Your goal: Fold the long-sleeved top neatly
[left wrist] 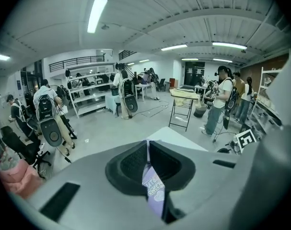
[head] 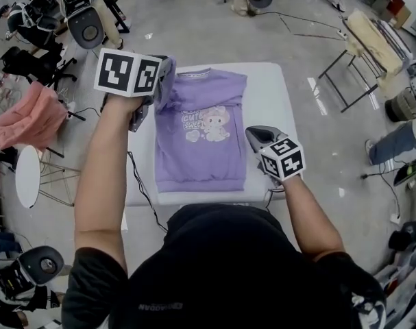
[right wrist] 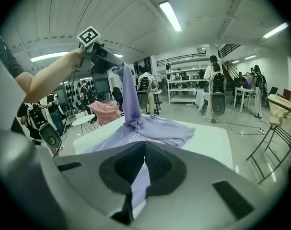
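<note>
A purple long-sleeved top (head: pixel 201 139) with a cartoon print lies front up on the white table (head: pixel 276 94). My left gripper (head: pixel 166 68) is raised over the table's far left corner, shut on the top's left shoulder part, and the cloth hangs from it in a twisted strip. In the left gripper view a strip of purple cloth (left wrist: pixel 152 188) is pinched between the dark pads. My right gripper (head: pixel 253 136) is low at the top's right edge, shut on the cloth (right wrist: pixel 141 183) there. The right gripper view shows the left gripper (right wrist: pixel 117 65) holding the cloth (right wrist: pixel 131 99) up.
A pink cloth (head: pixel 29 118) lies over a chair at the left, beside a round white side table (head: pixel 27 175). A folding stand (head: pixel 351 67) is at the right of the table. A black cable (head: pixel 142 184) runs along the table's left edge. People stand further off (left wrist: pixel 222 104).
</note>
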`<act>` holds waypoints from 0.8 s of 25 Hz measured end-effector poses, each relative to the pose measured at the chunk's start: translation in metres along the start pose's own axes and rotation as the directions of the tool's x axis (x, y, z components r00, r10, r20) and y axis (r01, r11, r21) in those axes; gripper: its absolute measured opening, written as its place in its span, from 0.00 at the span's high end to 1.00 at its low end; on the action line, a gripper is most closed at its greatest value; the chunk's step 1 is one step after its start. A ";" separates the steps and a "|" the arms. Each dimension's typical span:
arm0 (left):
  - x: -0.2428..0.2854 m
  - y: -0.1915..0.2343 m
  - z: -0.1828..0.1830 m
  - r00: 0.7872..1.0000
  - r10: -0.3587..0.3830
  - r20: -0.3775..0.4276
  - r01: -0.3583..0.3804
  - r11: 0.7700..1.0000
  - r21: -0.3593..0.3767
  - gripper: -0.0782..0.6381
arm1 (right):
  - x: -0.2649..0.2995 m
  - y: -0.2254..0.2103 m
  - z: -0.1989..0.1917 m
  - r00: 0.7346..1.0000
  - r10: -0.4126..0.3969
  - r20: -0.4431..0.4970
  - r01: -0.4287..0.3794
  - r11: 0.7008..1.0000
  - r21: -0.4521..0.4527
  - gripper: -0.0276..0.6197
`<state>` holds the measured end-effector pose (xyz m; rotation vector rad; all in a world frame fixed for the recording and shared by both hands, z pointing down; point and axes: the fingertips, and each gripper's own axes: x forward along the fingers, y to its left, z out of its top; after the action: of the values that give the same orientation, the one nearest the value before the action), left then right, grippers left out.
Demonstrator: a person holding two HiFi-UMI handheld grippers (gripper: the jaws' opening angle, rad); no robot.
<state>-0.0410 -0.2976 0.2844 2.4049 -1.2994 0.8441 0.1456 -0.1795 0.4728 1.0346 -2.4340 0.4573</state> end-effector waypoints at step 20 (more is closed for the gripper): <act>0.279 -0.115 -0.076 0.961 0.042 -0.274 -0.076 0.991 -0.114 0.86 | -0.057 -0.082 -0.081 0.997 -0.033 -0.071 0.041 0.992 0.120 0.95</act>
<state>0.1456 -0.3821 0.5193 2.0784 -1.2790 1.0358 0.2639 -0.1627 0.5210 1.0933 -2.3468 0.6253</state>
